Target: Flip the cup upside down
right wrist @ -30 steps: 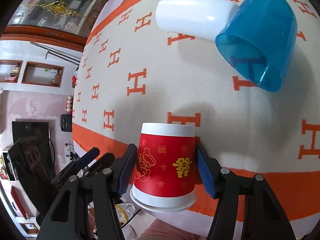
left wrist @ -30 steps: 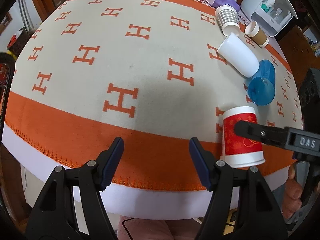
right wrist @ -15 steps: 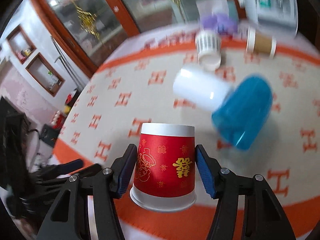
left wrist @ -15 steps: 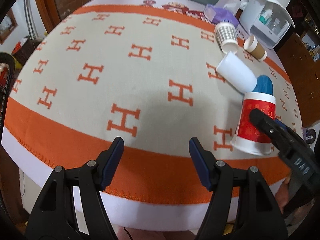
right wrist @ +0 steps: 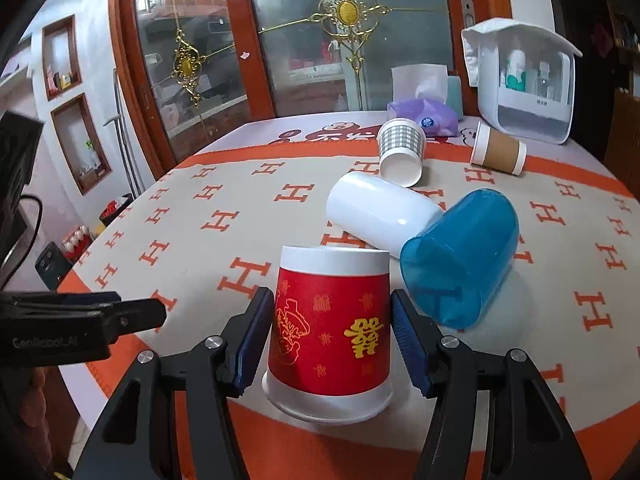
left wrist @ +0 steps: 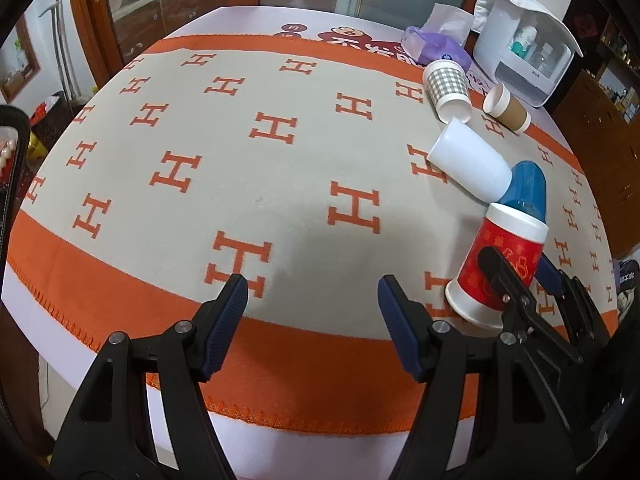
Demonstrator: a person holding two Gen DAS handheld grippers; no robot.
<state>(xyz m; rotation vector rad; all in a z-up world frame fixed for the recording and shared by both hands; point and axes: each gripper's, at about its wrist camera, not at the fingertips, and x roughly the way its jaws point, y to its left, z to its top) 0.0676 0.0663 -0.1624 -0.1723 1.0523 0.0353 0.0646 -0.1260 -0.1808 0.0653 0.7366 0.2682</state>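
The right tongs (right wrist: 332,336) grip the red cup (right wrist: 330,328) by its sides, one blue pad pressed to each flank. The cup is upside down: its closed white base faces up and its rolled rim faces the counter (left wrist: 280,168). In the left wrist view the red cup (left wrist: 500,268) tilts a little, its rim low over the orange border of the cloth near the front right corner of the counter; whether the rim touches the cloth cannot be told.

The left tongs (left wrist: 312,304) are spread wide with nothing between them, hovering over the front edge of the counter, well left of the cup.

Just behind the red cup lies a blue cup (right wrist: 460,260) on its side, its mouth turned toward the front edge. A white cup (right wrist: 380,214) also lies on its side, touching the blue cup. Further toward the far edge a checked cup (right wrist: 401,148) lies tipped, mouth toward the front, and a brown paper cup (right wrist: 498,151) lies on its side near the far right corner. Beyond them sit a purple tissue pack (right wrist: 424,114) and a white storage box (right wrist: 524,80) at the far edge. The counter is covered by a grey cloth (left wrist: 180,92) with orange H marks and an orange border.
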